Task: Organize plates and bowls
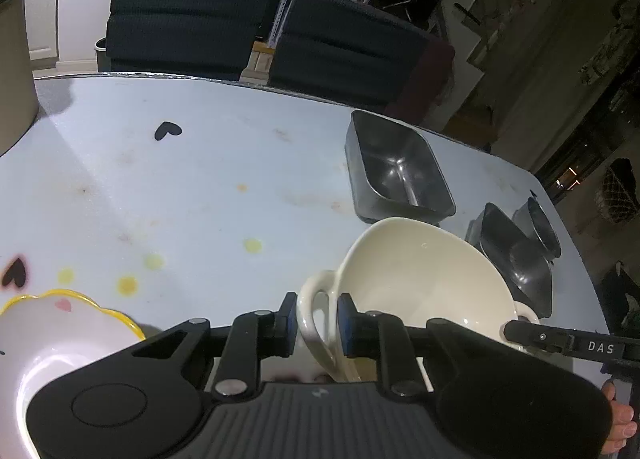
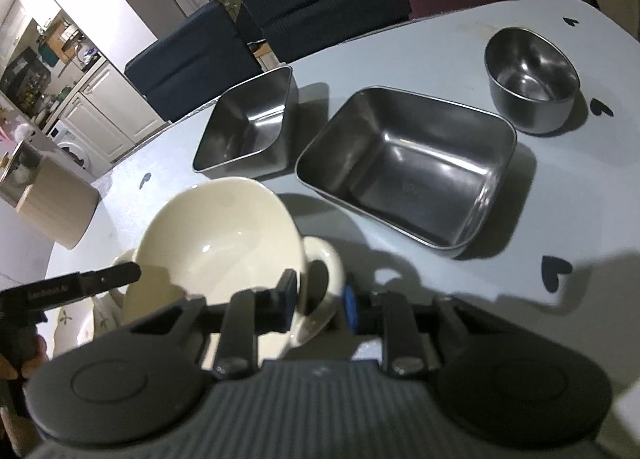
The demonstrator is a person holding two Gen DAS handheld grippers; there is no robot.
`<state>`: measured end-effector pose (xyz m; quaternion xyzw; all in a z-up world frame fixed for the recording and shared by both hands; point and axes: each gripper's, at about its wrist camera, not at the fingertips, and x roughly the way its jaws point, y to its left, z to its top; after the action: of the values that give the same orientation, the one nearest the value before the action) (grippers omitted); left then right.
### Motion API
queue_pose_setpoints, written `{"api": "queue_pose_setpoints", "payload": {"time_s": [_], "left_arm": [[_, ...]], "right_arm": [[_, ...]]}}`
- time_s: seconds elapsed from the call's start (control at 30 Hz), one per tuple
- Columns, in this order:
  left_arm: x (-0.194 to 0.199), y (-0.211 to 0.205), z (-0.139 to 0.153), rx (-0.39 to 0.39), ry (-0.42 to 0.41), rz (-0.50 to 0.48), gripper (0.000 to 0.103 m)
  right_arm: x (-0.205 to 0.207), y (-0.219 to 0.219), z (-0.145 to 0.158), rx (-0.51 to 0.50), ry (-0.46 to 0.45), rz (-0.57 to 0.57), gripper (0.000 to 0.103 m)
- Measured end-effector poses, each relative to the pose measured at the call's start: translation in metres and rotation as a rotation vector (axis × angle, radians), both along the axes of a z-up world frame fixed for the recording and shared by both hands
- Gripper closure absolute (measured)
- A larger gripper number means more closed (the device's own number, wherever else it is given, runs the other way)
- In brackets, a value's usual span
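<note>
A cream two-handled bowl (image 1: 420, 279) rests on the pale blue table (image 1: 200, 179). My left gripper (image 1: 317, 319) is shut on its left loop handle (image 1: 306, 299), a blue pad on each side. In the right wrist view the same bowl (image 2: 220, 235) shows, and my right gripper (image 2: 320, 299) is shut on the opposite handle (image 2: 332, 259). One of the right gripper's fingers (image 1: 532, 333) shows past the bowl's far handle. One of the left gripper's fingers (image 2: 100, 279) reaches in from the left.
A square steel container (image 2: 248, 123), a larger steel tray (image 2: 408, 167) and a round steel bowl (image 2: 532, 79) stand beyond the bowl. A pink bowl with a yellow rim (image 1: 60, 339) sits at the left. A beige canister (image 2: 52, 203) and dark chairs (image 1: 184, 19) border the table.
</note>
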<state>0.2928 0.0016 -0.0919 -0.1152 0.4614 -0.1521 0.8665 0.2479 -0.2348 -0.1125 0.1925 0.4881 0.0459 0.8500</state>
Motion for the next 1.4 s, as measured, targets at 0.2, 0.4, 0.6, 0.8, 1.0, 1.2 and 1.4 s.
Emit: {"api": "queue_pose_setpoints", "payload": {"time_s": [0.2,0.4,0.6,0.8,1.0,1.2,1.4], "left_arm": [[-0.005,0.001,0.000,-0.003,-0.001,0.007,0.081],[-0.012,0.003,0.015,-0.020,-0.039,0.024,0.081],[-0.029,0.005,0.045,-0.056,-0.102,0.035,0.082],[-0.062,0.009,0.076,-0.078,-0.148,0.047,0.083],[-0.107,0.015,0.096,-0.061,-0.173,0.058,0.083],[-0.148,0.024,0.100,-0.062,-0.170,0.070,0.084],[-0.180,0.037,0.084,-0.090,-0.132,0.114,0.085]], "right_arm": [[0.000,0.007,0.002,-0.039,-0.002,0.015,0.074],[-0.004,0.011,0.013,-0.057,-0.047,0.025,0.075],[-0.017,0.006,0.035,-0.038,-0.124,0.017,0.075],[-0.039,0.002,0.063,-0.002,-0.190,0.006,0.075],[-0.072,0.006,0.083,0.019,-0.235,0.013,0.076],[-0.097,0.007,0.083,0.044,-0.237,0.018,0.076],[-0.114,0.015,0.073,0.047,-0.212,0.050,0.076]]}}
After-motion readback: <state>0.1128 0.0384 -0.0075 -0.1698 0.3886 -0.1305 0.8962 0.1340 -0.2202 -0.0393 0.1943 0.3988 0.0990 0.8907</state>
